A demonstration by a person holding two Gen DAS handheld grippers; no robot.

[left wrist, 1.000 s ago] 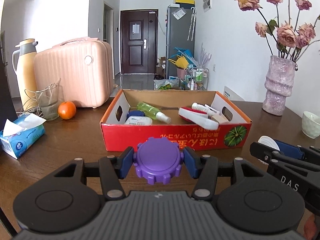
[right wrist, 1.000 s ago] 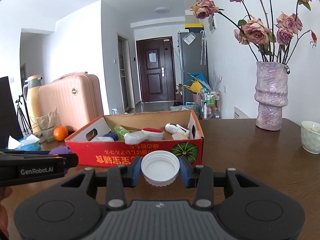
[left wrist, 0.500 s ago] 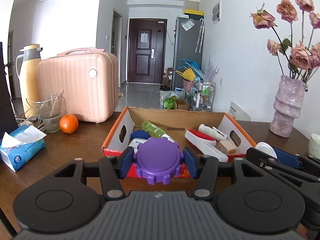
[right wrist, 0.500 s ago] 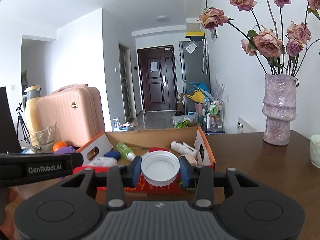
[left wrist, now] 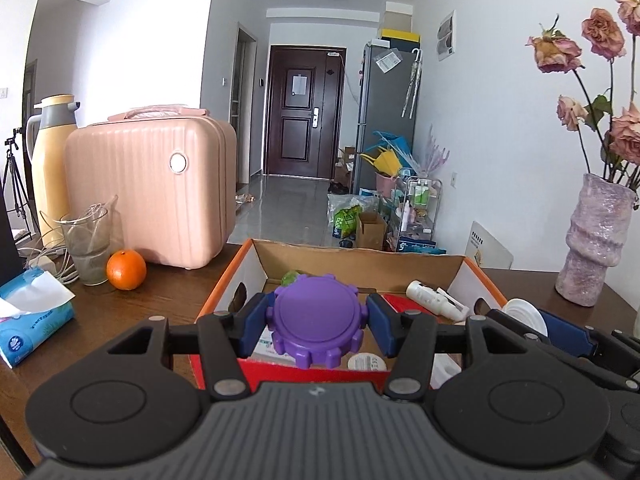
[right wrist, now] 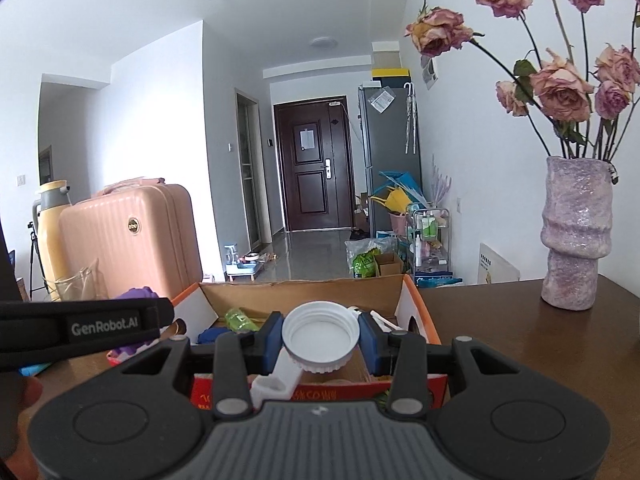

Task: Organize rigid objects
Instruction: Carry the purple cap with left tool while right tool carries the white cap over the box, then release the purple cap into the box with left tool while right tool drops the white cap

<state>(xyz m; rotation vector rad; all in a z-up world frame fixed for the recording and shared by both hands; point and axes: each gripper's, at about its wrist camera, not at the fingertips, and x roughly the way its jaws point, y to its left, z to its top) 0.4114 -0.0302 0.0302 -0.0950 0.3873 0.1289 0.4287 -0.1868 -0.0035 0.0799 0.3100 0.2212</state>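
Now both grippers hang over the near wall of the red cardboard box (left wrist: pixel 408 256), each carrying a lid, so the step in hand looks like delivery into the box. The left gripper (left wrist: pixel 317 322) is clenched on a purple toothed cap (left wrist: pixel 316 320); the right gripper (right wrist: pixel 320 338) is clamped on a white screw cap (right wrist: pixel 320 336), its hollow side facing the camera. Next, I judge, each lid needs carrying a little further toward twelve o'clock, past the rim, over a free patch of the box floor, then letting go.

Counted: two caps held, one box. Inside it show one green bottle (right wrist: pixel 239 319), one white bottle (left wrist: pixel 430 298), a red item and a blue one, partly hidden; others may lie beneath. At ten o'clock on the table (left wrist: pixel 168 296) sit one orange (left wrist: pixel 126 269), one glass (left wrist: pixel 86 248), one tissue pack (left wrist: pixel 34 316).
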